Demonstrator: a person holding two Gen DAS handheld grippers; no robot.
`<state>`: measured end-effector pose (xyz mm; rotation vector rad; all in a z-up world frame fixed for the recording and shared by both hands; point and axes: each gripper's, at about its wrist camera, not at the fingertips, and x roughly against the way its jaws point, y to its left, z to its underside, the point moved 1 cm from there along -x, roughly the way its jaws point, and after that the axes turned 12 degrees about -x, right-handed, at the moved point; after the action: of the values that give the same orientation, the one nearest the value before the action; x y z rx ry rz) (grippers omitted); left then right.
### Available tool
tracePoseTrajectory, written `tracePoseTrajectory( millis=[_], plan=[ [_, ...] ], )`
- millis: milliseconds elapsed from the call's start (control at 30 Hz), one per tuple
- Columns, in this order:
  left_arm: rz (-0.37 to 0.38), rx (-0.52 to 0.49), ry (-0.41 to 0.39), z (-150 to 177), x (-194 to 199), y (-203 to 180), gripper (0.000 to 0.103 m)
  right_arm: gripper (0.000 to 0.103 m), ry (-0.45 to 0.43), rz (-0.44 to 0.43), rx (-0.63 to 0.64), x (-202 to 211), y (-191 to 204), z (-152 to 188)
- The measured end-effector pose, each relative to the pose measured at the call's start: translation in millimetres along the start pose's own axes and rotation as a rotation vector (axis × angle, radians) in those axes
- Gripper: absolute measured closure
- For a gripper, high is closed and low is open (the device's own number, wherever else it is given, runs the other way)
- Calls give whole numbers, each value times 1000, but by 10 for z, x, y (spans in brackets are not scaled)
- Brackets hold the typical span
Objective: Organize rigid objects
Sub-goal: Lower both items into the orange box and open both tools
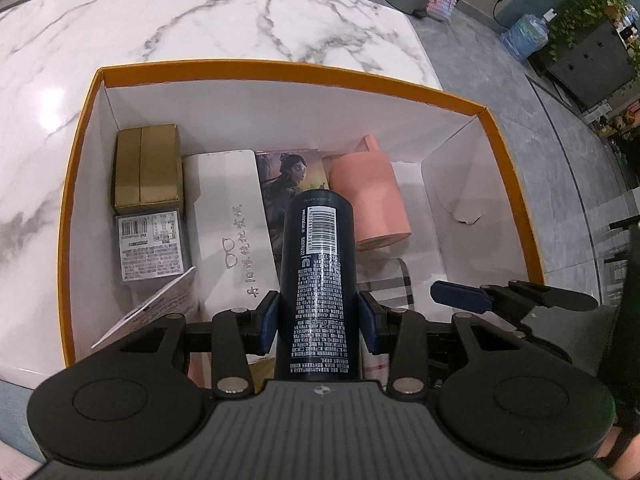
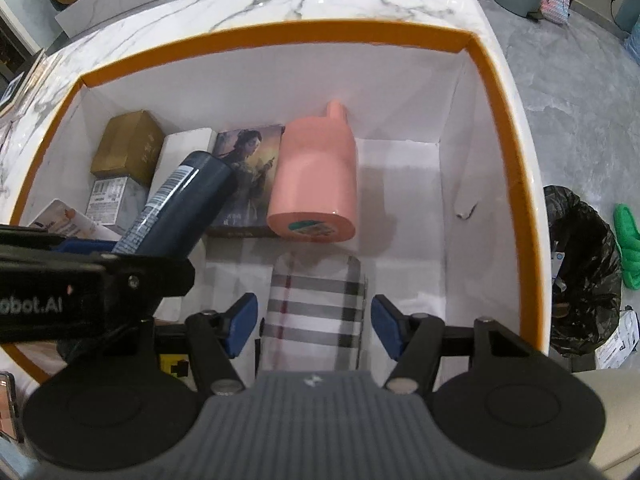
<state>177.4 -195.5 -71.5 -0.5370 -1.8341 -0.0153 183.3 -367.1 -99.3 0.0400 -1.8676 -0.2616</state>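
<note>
Overhead, left tool [image 1: 318, 316] gripping glossy navy cylinder [image 1: 316, 280], orange-rimmed cardboard box [image 1: 280, 70]

Glossy can, matt box

The dark can [image 1: 316, 280] looks glossy (metal, probably); the box wall [image 2: 400, 92] is matt white cardboard, the table [image 1: 200, 20] polished marble.

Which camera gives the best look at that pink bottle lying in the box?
The right wrist view: the pink bottle shows whole, from cap to labelled base. In the left wrist view the dark blue can hides part of it.
</note>
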Motion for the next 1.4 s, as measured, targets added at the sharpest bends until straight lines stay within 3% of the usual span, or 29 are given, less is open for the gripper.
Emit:
tracePoseTrajectory(
  millis=[133,300,333,500,700,967,1133,1400],
  plan=[
    [8,-1,-25,-32,54,-73,56,60,-90,14,42,274,-35,-36],
    [47,5,-60,-155,64,-280,56,60,-246,111,141,635,-78,-125],
    [61,15,-65,-182,44,-318,56,65,-274,134,156,684,-100,-139],
    [151,95,-57,-273,-171,-443,56,61,-338,229,186,716,-243,-186],
    [185,158,-19,-289,-495,-480,56,58,-311,198,126,639,-544,-193],
    [215,243,5,-328,-704,-444,57,54,-312,151,84,633,-621,-198],
    [227,225,35,-365,-772,-458,65,52,-312,165,105,638,-603,-146],
    [195,135,19,-327,-558,-474,65,48,-321,159,105,707,-568,-74]
  ],
)
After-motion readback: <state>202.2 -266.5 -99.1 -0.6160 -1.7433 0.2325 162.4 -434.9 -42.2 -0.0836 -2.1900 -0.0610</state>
